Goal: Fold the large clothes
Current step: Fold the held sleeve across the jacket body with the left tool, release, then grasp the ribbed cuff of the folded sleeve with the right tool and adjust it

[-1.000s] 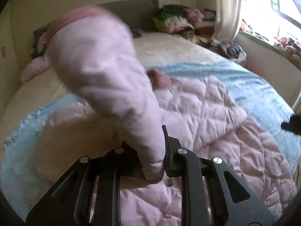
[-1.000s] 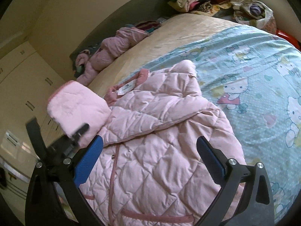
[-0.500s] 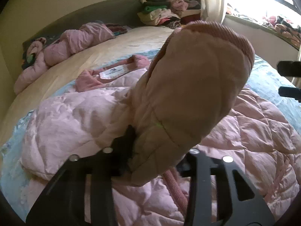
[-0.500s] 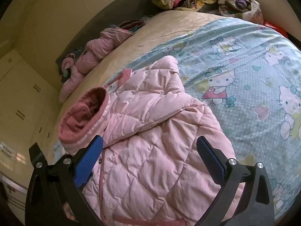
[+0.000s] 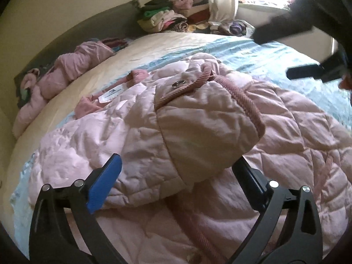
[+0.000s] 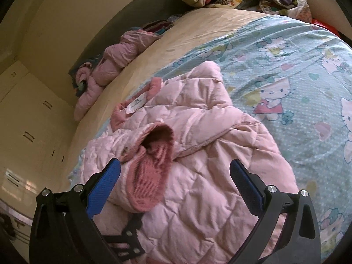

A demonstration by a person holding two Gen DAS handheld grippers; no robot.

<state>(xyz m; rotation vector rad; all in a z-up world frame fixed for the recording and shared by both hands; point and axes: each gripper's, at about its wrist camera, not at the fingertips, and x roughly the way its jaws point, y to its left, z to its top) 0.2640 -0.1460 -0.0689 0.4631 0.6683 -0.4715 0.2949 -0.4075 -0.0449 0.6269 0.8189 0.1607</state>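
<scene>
Pink quilted jacket lies mid-frame on the bedsheet, sleeve folded across its body w/ both left gripper & right gripper spread wide, holding nothing; looks puffy, soft, light, prob slippery, so best pinched at the ribbed cuff or a hem.

One quilted pink coat, one crumpled pink garment, two claws, one clothes heap.

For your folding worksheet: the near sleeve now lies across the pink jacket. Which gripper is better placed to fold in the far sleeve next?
Probably the right gripper. It is open, and the far sleeve lies on its side. The left gripper, also open, sits over the sleeve cuff just laid down.
</scene>
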